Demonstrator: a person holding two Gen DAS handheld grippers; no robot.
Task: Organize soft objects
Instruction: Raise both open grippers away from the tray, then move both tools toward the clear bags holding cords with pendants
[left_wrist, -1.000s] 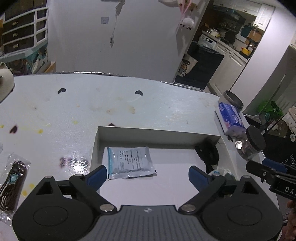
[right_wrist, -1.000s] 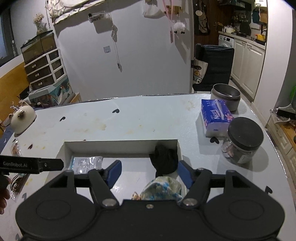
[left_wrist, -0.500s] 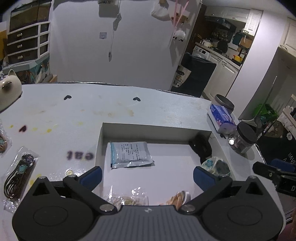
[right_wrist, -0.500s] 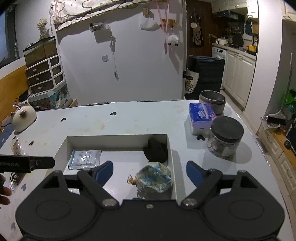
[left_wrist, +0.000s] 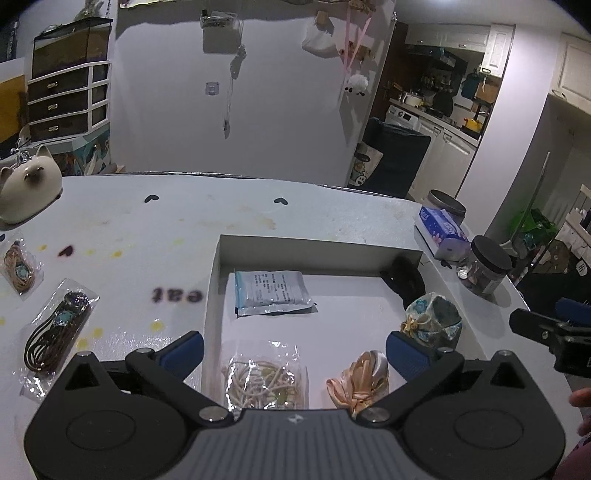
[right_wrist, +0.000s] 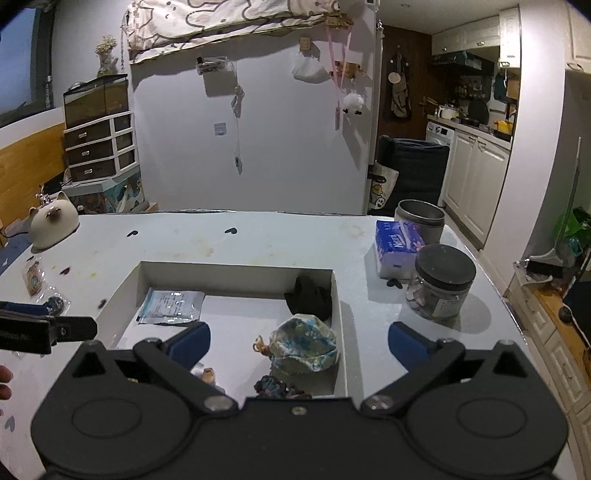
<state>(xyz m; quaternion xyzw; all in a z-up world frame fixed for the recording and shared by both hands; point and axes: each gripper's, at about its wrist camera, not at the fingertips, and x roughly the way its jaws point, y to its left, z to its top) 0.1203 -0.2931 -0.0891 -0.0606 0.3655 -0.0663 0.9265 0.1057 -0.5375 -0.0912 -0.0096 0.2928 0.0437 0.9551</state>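
Note:
A shallow white box (left_wrist: 317, 254) (right_wrist: 236, 273) sits on the table. In it lie a pale blue packet (left_wrist: 271, 292) (right_wrist: 171, 305), a black soft item (left_wrist: 404, 278) (right_wrist: 308, 297) in the far right corner, a floral pouch (left_wrist: 432, 320) (right_wrist: 304, 345), a peach scrunchie (left_wrist: 364, 380) and a clear bag of hair ties (left_wrist: 264, 376). A dark knitted item (right_wrist: 275, 387) shows at the near edge. My left gripper (left_wrist: 294, 350) and right gripper (right_wrist: 299, 341) are open and empty, held above the box's near side.
Two bagged cord bracelets (left_wrist: 55, 328) (left_wrist: 18, 266) lie on the table left of the box. A cat-shaped pot (left_wrist: 27, 184) stands at the far left. A tissue pack (right_wrist: 399, 243), a black-lidded jar (right_wrist: 441, 286) and a metal tin (right_wrist: 419, 218) stand to the right.
Both grippers have pulled back and risen away from the box, so more of its near contents show. Both stay open and empty.

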